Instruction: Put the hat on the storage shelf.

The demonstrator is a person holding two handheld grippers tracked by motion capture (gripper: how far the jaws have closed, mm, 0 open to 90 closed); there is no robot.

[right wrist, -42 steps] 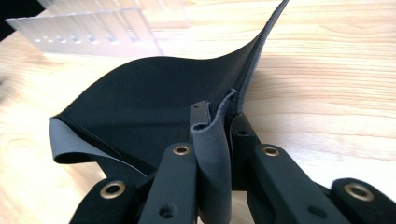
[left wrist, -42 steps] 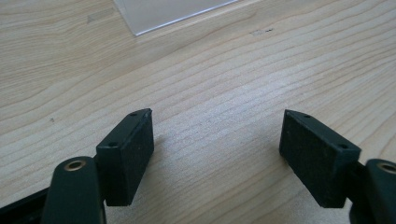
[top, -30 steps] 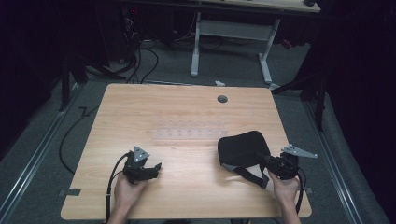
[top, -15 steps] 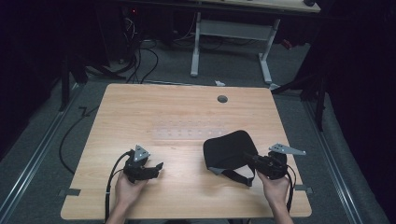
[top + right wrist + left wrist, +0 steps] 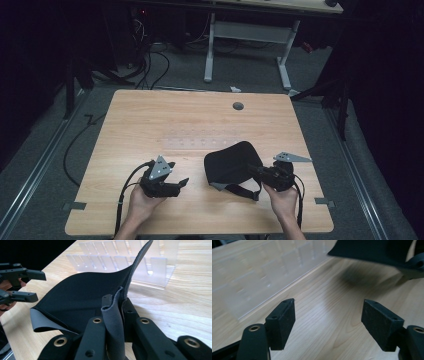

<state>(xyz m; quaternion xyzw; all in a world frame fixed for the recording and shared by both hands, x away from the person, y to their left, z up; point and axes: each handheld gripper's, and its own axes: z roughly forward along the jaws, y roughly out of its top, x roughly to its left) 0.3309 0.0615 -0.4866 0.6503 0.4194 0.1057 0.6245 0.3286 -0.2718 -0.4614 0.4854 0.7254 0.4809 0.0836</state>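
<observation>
We've got the right gripper (image 5: 262, 172) pinching the black pad (image 5: 231, 163); the open left gripper (image 5: 184, 183) sits at its 8 o'clock.

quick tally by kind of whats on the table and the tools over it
black fabric piece: 1
clear slotted rack: 1
handheld tools: 2, left tool and right tool
total: 4

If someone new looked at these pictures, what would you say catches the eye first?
Most striking is the black fabric piece near the table's front right, one edge pinched in the shut right tongs. Opposite it, at front left, the left tongs stand open over bare wood. A clear slotted rack lies mid-table, almost invisible from above.
</observation>
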